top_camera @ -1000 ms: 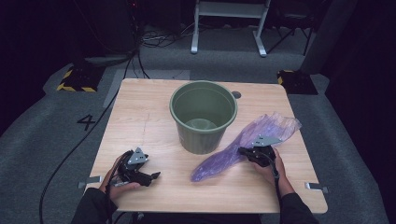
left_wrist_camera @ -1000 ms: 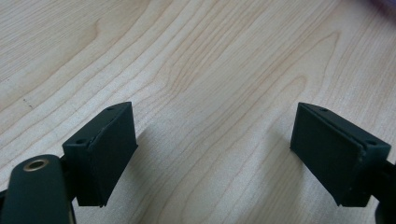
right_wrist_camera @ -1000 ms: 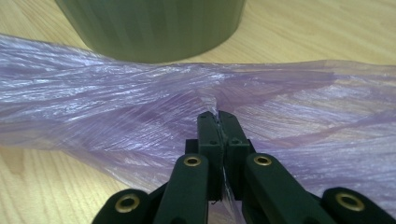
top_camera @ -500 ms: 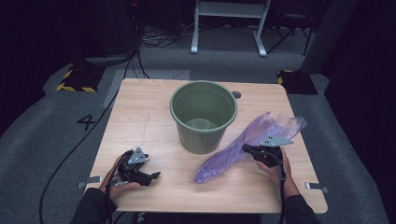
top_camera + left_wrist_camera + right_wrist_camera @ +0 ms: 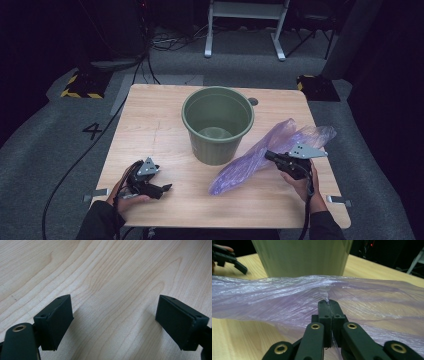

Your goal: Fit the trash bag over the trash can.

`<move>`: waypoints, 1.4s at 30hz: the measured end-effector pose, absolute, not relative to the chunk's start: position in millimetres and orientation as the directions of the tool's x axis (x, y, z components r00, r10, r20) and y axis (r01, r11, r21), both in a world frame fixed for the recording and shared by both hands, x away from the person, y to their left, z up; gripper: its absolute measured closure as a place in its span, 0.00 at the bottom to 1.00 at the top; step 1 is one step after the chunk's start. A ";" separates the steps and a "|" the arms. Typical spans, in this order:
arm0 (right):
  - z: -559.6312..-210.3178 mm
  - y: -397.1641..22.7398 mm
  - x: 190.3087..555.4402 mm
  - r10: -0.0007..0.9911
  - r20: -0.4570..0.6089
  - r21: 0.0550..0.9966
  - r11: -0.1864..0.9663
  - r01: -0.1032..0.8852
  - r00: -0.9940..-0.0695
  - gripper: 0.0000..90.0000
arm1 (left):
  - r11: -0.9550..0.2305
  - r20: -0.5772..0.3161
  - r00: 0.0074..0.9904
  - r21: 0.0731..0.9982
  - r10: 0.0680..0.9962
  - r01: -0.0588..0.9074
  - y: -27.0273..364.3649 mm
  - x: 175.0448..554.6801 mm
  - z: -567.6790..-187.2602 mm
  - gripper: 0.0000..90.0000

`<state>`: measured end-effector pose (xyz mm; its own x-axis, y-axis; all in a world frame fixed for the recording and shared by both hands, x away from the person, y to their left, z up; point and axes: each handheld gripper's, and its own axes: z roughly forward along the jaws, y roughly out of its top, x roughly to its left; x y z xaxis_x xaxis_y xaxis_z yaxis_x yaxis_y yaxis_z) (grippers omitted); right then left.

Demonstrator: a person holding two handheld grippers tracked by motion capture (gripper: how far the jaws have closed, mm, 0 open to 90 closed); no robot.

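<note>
Two grippers were at work over the wooden table [image 5: 150, 120], one in each of the person's hands. The right gripper [image 5: 270, 156], near the table's right edge, had its jaws clenched together on a fold of the purple plastic bag [image 5: 260, 157]; in the right gripper view the film [image 5: 274, 297] bunched up where the jaws [image 5: 328, 305] pinched it. The bag lay stretched across the table's right side, running from near the front edge toward the right edge, just beside the green bucket [image 5: 218, 122]. The bucket stood upright at the middle of the table, nearer the far edge. The left gripper [image 5: 162, 189] rested near the front left corner, its jaws spread wide apart over bare wood [image 5: 112, 285] with nothing between them.
</note>
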<state>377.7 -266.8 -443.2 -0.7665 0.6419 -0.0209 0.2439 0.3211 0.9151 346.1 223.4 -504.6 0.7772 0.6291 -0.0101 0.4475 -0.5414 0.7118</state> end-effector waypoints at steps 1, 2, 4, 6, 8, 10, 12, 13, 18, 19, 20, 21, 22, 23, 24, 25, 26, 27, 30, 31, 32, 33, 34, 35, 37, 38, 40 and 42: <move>-440.7 -266.9 375.9 0.638 -0.027 0.919 0.319 0.232 -0.769 1.00 | -0.542 -0.010 0.777 0.712 0.629 0.447 223.4 346.0 -504.6 0.15; -437.4 -267.0 373.8 0.635 -0.034 0.923 0.317 0.220 -0.772 1.00 | -0.542 -0.010 0.777 0.712 0.629 0.447 223.4 346.0 -504.6 0.15; -432.5 -267.8 370.9 0.633 -0.039 0.930 0.306 0.203 -0.773 1.00 | -0.542 -0.010 0.777 0.712 0.629 0.447 223.4 346.1 -504.5 0.15; -427.0 -269.1 368.5 0.632 -0.041 0.937 0.293 0.190 -0.774 1.00 | -0.541 -0.010 0.777 0.712 0.629 0.447 223.4 346.0 -504.6 0.15; -421.9 -270.9 366.6 0.630 -0.040 0.945 0.275 0.175 -0.775 1.00 | -0.542 -0.010 0.777 0.712 0.629 0.447 223.4 346.1 -504.6 0.15; -417.5 -272.6 364.8 0.627 -0.047 0.949 0.270 0.161 -0.777 1.00 | -0.543 -0.008 0.777 0.711 0.629 0.446 223.2 346.3 -504.5 0.15; -413.4 -274.2 362.2 0.627 -0.051 0.953 0.263 0.149 -0.777 1.00 | -0.542 -0.008 0.777 0.711 0.630 0.447 223.1 346.3 -504.5 0.15; -411.4 -275.0 360.7 0.625 -0.054 0.955 0.259 0.142 -0.778 1.00 | -0.542 -0.007 0.775 0.711 0.631 0.448 223.1 346.1 -504.5 0.15; -399.6 -276.7 352.4 0.619 -0.074 0.963 0.248 0.105 -0.782 1.00 | -0.540 -0.006 0.772 0.711 0.636 0.450 222.7 345.7 -504.6 0.15; -397.4 -276.8 351.2 0.616 -0.078 0.965 0.245 0.096 -0.784 1.00 | -0.540 -0.005 0.772 0.712 0.635 0.449 222.7 345.8 -504.6 0.15; -395.3 -276.9 349.6 0.615 -0.080 0.966 0.243 0.092 -0.785 1.00 | -0.540 -0.006 0.772 0.712 0.635 0.449 222.7 345.8 -504.6 0.15; -393.3 -276.8 348.3 0.613 -0.080 0.967 0.238 0.087 -0.786 1.00 | -0.540 -0.005 0.772 0.712 0.635 0.449 222.7 345.8 -504.6 0.15; -391.5 -276.9 347.2 0.610 -0.081 0.969 0.234 0.082 -0.789 1.00 | -0.540 -0.006 0.772 0.712 0.635 0.449 222.7 345.8 -504.6 0.15; -389.8 -276.9 346.3 0.608 -0.084 0.969 0.234 0.076 -0.789 1.00 | -0.541 -0.004 0.774 0.712 0.634 0.448 222.8 346.0 -504.6 0.15; -388.2 -276.8 345.8 0.607 -0.087 0.970 0.232 0.071 -0.790 1.00 | -0.541 -0.005 0.773 0.712 0.634 0.448 222.8 346.0 -504.6 0.15; -386.5 -276.7 345.3 0.606 -0.089 0.971 0.230 0.067 -0.790 1.00 | -0.541 -0.004 0.774 0.712 0.634 0.448 222.8 346.0 -504.6 0.15; -384.8 -276.7 344.9 0.604 -0.088 0.972 0.225 0.063 -0.792 1.00 | -0.541 -0.005 0.773 0.711 0.635 0.449 222.7 345.9 -504.6 0.15; -383.1 -276.6 344.7 0.604 -0.091 0.973 0.222 0.057 -0.792 1.00 | -0.542 -0.003 0.774 0.712 0.634 0.446 222.8 346.1 -504.6 0.15; -377.5 -276.5 343.8 0.601 -0.098 0.976 0.214 0.041 -0.793 1.00 | -0.541 -0.001 0.773 0.713 0.635 0.446 222.7 346.0 -504.6 0.15; -375.4 -276.6 343.2 0.601 -0.100 0.977 0.212 0.037 -0.793 1.00 | -0.541 -0.001 0.772 0.713 0.635 0.446 222.7 346.0 -504.5 0.15; -373.2 -276.8 342.9 0.601 -0.106 0.977 0.211 0.029 -0.792 1.00 | -0.541 -0.001 0.772 0.713 0.635 0.446 222.8 346.0 -504.5 0.15; -371.0 -277.3 342.5 0.601 -0.110 0.977 0.210 0.024 -0.792 1.00 | -0.541 -0.001 0.773 0.714 0.634 0.445 222.7 346.2 -504.6 0.15; -368.5 -277.6 342.3 0.602 -0.114 0.978 0.209 0.018 -0.790 1.00 | -0.542 0.000 0.773 0.713 0.635 0.445 222.8 346.2 -504.6 0.15; -365.8 -277.8 342.1 0.601 -0.118 0.978 0.207 0.011 -0.790 1.00 | -0.541 0.000 0.773 0.713 0.635 0.445 222.8 346.2 -504.6 0.15; -359.7 -277.8 341.9 0.599 -0.128 0.978 0.207 -0.001 -0.790 1.00 | -0.540 -0.002 0.772 0.713 0.636 0.447 222.7 346.0 -504.6 0.15; -356.5 -277.4 341.7 0.598 -0.134 0.978 0.208 -0.008 -0.790 1.00 | -0.544 0.001 0.774 0.711 0.633 0.445 222.9 346.1 -504.4 0.15; -349.9 -276.1 341.2 0.598 -0.146 0.977 0.212 -0.020 -0.788 1.00 | -0.544 0.001 0.773 0.711 0.634 0.445 222.9 346.1 -504.4 0.15; -343.7 -274.8 341.3 0.597 -0.156 0.977 0.212 -0.032 -0.787 1.00 | -0.543 -0.001 0.773 0.711 0.634 0.447 222.8 346.0 -504.4 0.15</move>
<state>341.3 -274.8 -343.7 -0.7870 0.5970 -0.1555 -0.0325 0.2116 0.9768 346.0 222.8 -504.4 0.7731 0.6343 -0.0012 0.4468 -0.5432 0.7108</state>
